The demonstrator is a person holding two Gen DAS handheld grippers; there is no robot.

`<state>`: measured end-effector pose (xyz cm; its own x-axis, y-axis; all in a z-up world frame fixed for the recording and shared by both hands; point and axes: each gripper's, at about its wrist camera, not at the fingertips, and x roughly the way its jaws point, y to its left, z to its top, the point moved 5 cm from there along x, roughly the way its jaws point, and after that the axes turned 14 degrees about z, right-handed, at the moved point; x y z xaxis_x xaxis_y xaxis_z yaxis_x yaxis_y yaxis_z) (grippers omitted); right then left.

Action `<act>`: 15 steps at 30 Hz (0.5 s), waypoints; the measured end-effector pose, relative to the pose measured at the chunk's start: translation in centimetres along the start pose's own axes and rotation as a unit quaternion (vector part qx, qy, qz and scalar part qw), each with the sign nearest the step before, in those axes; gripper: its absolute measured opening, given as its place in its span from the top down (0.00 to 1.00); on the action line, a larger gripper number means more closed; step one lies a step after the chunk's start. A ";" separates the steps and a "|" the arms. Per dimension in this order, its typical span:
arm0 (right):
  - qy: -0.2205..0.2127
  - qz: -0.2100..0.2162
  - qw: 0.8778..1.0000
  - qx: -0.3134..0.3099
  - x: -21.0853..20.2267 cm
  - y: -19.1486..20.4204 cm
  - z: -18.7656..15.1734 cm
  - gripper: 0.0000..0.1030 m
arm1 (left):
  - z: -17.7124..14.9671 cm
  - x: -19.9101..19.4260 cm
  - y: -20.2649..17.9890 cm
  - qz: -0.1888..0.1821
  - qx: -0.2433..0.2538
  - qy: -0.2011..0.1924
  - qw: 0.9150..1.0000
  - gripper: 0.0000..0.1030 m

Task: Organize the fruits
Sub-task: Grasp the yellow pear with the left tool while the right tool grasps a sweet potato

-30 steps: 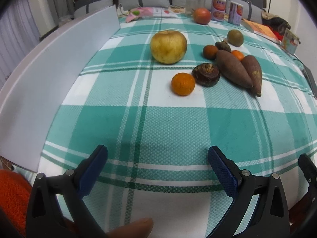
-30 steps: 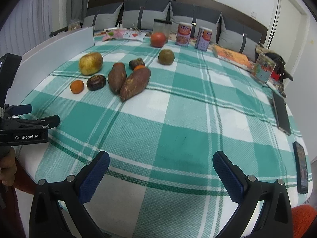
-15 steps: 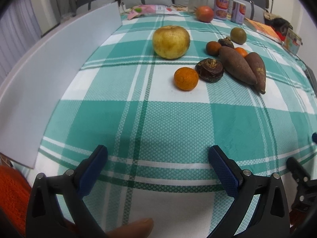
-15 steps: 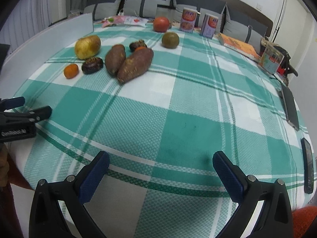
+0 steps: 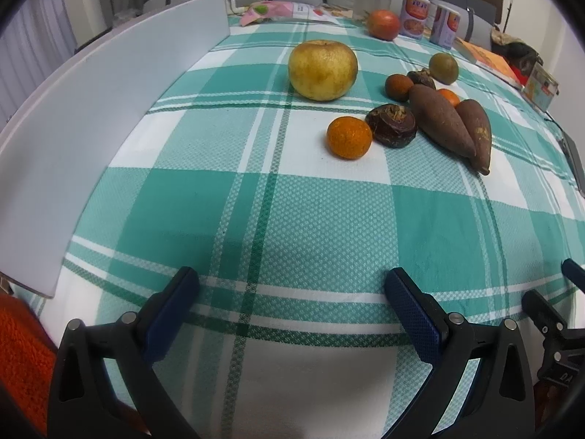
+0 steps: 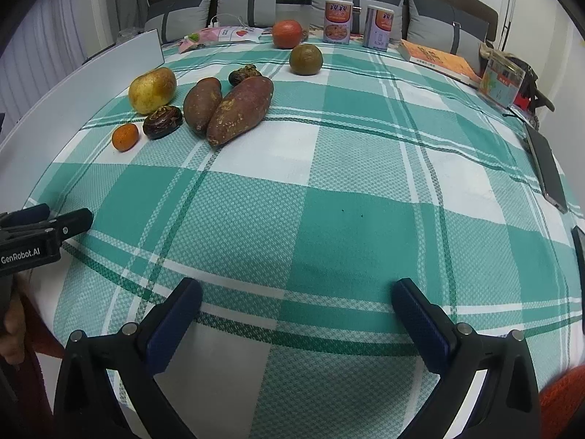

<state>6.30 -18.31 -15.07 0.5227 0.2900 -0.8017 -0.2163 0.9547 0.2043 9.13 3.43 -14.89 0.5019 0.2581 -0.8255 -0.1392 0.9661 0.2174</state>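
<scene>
1. So far nothing looks sorted: the mandarin (image 5: pixel 349 137), pear (image 5: pixel 322 69) and sweet potatoes (image 6: pixel 228 108) lie mixed near the tablecloth's (image 5: pixel 292 226) left edge.
2. Left gripper (image 5: pixel 290 289) and right gripper (image 6: pixel 296 292) are both wide and empty, at the near edge.

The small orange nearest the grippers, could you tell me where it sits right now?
In the left wrist view the small orange lies right of centre on the checked cloth, beside the dark brown fruit and nearer than the big yellow fruit.
</scene>
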 end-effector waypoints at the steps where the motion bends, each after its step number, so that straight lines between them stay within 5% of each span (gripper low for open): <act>1: 0.001 0.000 1.000 0.003 0.0 0.0 0.0 0.00 | 0.0 0.0 0.0 -0.002 0.000 -0.002 1.000 0.00; 8: -0.002 -0.005 1.000 0.013 -0.1 0.1 -0.2 0.00 | 1.3 0.1 0.2 -0.039 0.029 0.039 0.998 0.02; 15: 0.000 0.003 1.000 0.006 -0.3 0.1 -0.4 0.00 | 11.8 -0.1 0.6 -0.127 0.008 -0.004 0.992 0.02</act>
<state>5.84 -18.36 -15.02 0.5222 0.2957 -0.7999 -0.2100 0.9537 0.2154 19.10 4.04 -8.51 0.5259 0.0056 -0.8505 0.0068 0.9999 0.0108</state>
